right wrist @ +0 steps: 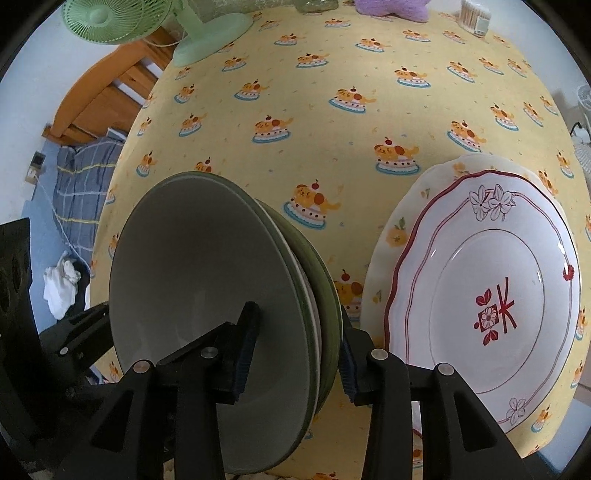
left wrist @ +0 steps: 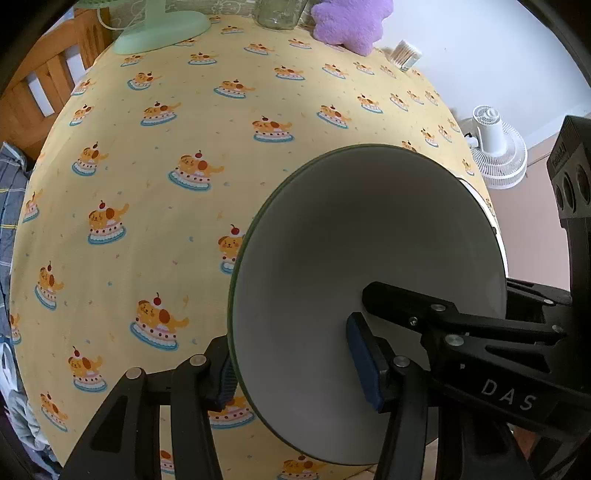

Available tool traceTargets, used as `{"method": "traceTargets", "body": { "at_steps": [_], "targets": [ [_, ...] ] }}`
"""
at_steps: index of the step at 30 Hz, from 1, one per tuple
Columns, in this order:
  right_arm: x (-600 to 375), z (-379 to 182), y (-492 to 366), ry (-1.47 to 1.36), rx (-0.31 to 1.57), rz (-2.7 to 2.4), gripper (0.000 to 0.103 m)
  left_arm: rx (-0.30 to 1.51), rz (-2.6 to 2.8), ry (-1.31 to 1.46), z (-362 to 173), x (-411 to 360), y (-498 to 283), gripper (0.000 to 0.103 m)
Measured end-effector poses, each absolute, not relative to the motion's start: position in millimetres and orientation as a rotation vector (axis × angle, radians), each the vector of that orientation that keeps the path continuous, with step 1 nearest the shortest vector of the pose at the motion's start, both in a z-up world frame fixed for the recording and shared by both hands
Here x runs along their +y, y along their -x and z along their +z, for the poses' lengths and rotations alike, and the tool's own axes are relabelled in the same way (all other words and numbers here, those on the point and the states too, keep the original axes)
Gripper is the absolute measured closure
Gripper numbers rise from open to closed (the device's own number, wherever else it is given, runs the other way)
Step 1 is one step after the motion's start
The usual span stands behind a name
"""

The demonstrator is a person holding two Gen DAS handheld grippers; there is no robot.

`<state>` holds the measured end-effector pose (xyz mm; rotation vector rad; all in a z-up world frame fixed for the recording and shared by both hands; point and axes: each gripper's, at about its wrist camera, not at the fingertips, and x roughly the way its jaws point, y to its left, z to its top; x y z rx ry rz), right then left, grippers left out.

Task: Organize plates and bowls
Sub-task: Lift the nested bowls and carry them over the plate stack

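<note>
A stack of nested bowls (right wrist: 207,280), green outside and white inside, stands near the table's front edge. In the left wrist view only the top bowl (left wrist: 369,229) shows. My left gripper (left wrist: 295,374) straddles one wall, with one pad outside the rim and the other inside, away from the wall. My right gripper (right wrist: 295,362) straddles the opposite wall. Its outer pad is close beside the green wall and its inner pad stands off the white inside. To the right lies a white plate with a red rim (right wrist: 480,295) on a cream scalloped plate (right wrist: 399,236).
A yellow cake-print tablecloth (left wrist: 184,129) covers the table. At the back are a green fan (right wrist: 207,37), a glass jar (left wrist: 277,14), a purple plush (left wrist: 351,22) and a box of cotton swabs (left wrist: 406,55). A wooden chair (left wrist: 48,85) stands left and a white fan (left wrist: 495,147) right.
</note>
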<state>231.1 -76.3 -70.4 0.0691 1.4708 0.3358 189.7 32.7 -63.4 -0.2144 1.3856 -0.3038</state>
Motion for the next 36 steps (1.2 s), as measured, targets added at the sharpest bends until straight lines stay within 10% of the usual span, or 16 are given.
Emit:
{"method": "traceTargets", "body": {
  "at_steps": [36],
  "targets": [
    [-63,-26,-166,-0.076,1.375,0.13,0.061,1.333,-0.457,0.047,-31,42,-148,0.052]
  ]
}}
